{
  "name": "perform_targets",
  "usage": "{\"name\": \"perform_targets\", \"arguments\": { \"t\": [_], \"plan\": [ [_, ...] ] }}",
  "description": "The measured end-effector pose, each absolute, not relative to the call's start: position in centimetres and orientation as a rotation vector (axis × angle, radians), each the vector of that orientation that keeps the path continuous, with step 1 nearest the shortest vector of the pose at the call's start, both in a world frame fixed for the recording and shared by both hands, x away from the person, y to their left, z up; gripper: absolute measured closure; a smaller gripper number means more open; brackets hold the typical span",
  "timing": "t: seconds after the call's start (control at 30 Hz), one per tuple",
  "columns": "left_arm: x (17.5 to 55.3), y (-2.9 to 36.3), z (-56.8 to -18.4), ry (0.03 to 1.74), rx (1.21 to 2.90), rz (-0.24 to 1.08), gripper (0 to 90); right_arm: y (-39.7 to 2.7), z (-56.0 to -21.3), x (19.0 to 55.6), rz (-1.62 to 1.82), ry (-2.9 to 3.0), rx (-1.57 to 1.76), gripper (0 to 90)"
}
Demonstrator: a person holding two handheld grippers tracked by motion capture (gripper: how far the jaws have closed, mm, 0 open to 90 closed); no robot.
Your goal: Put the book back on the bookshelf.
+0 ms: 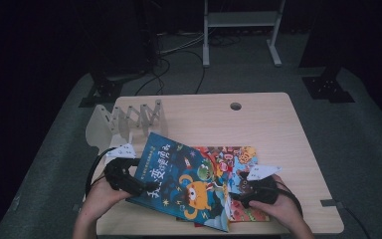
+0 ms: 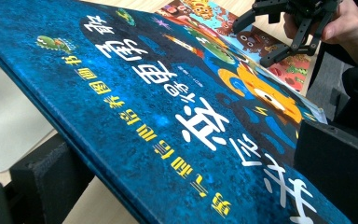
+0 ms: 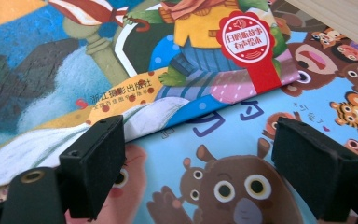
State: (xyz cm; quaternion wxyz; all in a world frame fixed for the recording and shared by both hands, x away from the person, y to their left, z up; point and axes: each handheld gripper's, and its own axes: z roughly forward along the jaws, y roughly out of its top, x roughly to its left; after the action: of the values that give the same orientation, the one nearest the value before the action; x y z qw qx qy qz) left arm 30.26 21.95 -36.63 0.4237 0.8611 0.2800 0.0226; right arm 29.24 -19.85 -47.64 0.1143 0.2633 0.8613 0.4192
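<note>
2 hand-held grippers are at work on a pile of picture books near the front of the tabletop (image 1: pixel 278 124). The left hand-held gripper (image 1: pixel 132 186) is clamped on the left edge of the blue book (image 1: pixel 179 181) — in the left gripper view that cover (image 2: pixel 168 116) runs between the 2 black jaws, tilted, its left side raised off the pile. The right hand-held gripper (image 1: pixel 243 194) has its jaws apart over the bear-cover book (image 3: pixel 233 154) at the bottom of the pile, gripping nothing; a third book (image 3: pixel 186 51) with a red sticker lies on top of it, just ahead of the jaws.

Judged step: lifting the blue book clear, probably toward the folding rack (image 1: pixel 129 117) at the back left.

How to do it well:
- Keep the grip deep on the edge, since a hard cover may pivot and slip.
- Press the right jaws down on the lower books so they do not drag along.
- Raise slowly, keeping the far corner from catching on the pile.
</note>
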Motion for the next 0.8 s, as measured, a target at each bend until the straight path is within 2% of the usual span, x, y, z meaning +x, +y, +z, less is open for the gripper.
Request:
{"name": "perform_targets", "arguments": {
  "t": [0.43,0.7,0.77,0.8],
  "plan": [
    [32.8,21.1,-33.4,0.673,2.212,0.011,5.9,-18.8,-47.5,28.6,1.214,2.528,0.77,16.2],
    [34.3,20.7,-31.6,0.653,2.243,0.022,14.9,-17.9,-47.4,28.3,1.213,2.539,0.765,19.1],
    [34.6,20.7,-31.2,0.646,2.247,0.022,21.1,-17.6,-47.4,28.1,1.212,2.542,0.767,19.3],
    [34.7,20.7,-31.0,0.646,2.245,0.019,21.1,-17.6,-47.4,28.1,1.212,2.542,0.767,19.3]
  ]
}}
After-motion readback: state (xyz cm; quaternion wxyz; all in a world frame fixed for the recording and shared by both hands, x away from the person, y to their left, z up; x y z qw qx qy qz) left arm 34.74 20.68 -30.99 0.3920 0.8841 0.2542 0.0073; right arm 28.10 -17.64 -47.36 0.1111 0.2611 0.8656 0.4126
